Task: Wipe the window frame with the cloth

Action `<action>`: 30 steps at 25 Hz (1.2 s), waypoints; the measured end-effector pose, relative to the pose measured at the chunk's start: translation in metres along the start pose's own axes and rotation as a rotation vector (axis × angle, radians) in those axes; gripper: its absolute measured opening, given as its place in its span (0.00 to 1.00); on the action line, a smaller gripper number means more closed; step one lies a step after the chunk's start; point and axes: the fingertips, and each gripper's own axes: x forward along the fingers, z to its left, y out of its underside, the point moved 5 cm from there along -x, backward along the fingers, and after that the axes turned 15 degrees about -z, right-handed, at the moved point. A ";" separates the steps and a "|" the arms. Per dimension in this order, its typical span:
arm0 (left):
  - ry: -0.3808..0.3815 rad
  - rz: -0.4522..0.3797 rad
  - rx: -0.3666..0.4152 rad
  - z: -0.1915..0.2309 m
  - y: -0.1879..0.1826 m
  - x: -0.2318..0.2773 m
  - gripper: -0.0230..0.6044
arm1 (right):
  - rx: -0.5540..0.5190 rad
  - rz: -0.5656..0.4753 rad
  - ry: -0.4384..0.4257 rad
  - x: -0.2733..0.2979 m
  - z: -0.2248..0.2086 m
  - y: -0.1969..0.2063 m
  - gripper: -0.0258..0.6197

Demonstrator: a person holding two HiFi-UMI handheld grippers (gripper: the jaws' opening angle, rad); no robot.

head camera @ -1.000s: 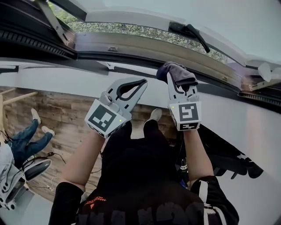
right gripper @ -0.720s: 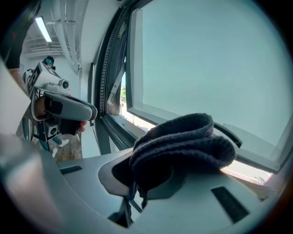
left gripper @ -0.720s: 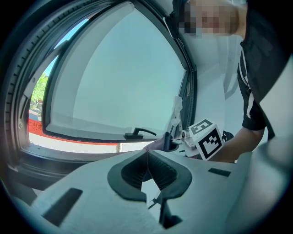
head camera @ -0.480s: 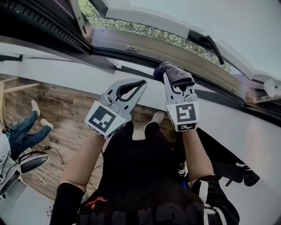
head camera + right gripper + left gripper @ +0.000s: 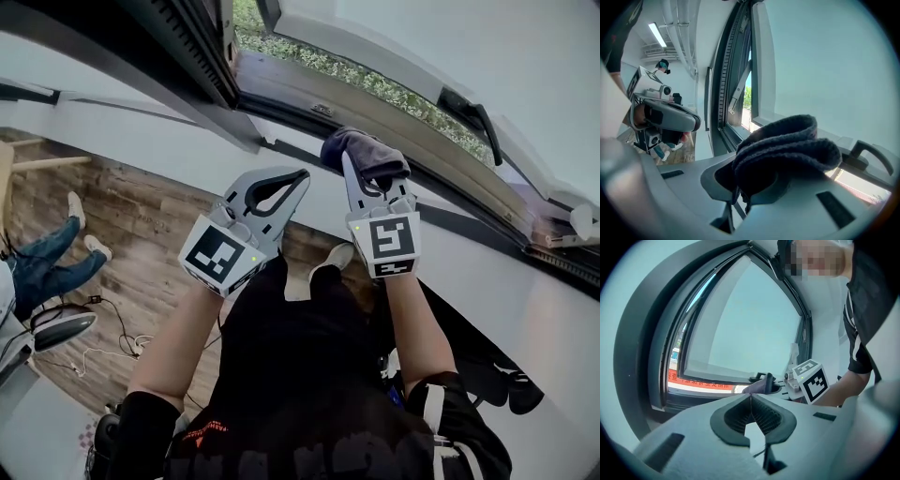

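The right gripper (image 5: 375,183) clamps a folded dark grey knitted cloth (image 5: 356,148) by the dark window frame (image 5: 487,230); the left gripper (image 5: 298,178) sits closed, empty; wiping apparently lies mostly ahead.

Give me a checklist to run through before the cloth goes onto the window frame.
1. Cloth clamped in right gripper: ok.
2. Cloth bulges past the gripper tips, enough to wipe with: ok.
3. Cloth touching window frame: cannot tell.
4. Left gripper shut, empty, held short of the frame: ok.
5. Window open, frame exposed: ok.
6. Path to the right free: cannot tell, handle lies near it.
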 end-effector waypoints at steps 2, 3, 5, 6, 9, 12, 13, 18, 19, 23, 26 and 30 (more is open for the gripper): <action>-0.017 -0.017 0.001 0.006 -0.003 -0.006 0.07 | -0.003 -0.003 -0.012 0.007 0.006 -0.002 0.09; -0.023 -0.026 0.000 0.008 -0.004 -0.008 0.07 | -0.005 -0.005 -0.018 0.011 0.008 -0.003 0.09; -0.045 -0.021 0.003 0.014 -0.005 -0.013 0.07 | -0.009 -0.006 -0.032 0.017 0.013 -0.005 0.09; -0.055 -0.017 0.004 0.016 -0.006 -0.016 0.07 | -0.011 -0.007 -0.038 0.020 0.016 -0.005 0.09; -0.058 0.000 0.002 0.020 -0.004 -0.024 0.07 | -0.017 -0.009 -0.057 0.029 0.022 -0.008 0.09; -0.075 -0.036 0.011 0.027 -0.009 -0.029 0.07 | -0.019 -0.011 -0.076 0.039 0.029 -0.011 0.09; -0.082 -0.042 0.012 0.029 -0.010 -0.030 0.07 | -0.020 -0.012 -0.083 0.042 0.031 -0.012 0.09; -0.094 -0.047 0.009 0.035 -0.012 -0.039 0.07 | -0.025 -0.020 -0.118 0.059 0.044 -0.018 0.09; -0.102 -0.045 0.010 0.036 -0.014 -0.039 0.07 | -0.025 -0.021 -0.125 0.062 0.046 -0.019 0.09; -0.109 -0.046 0.015 0.040 -0.014 -0.042 0.07 | -0.024 -0.026 -0.148 0.073 0.054 -0.022 0.09; -0.111 -0.037 0.012 0.044 -0.012 -0.045 0.07 | -0.024 -0.029 -0.159 0.080 0.059 -0.024 0.09; -0.122 -0.054 -0.002 0.050 -0.016 -0.049 0.07 | -0.019 -0.034 -0.173 0.090 0.067 -0.027 0.09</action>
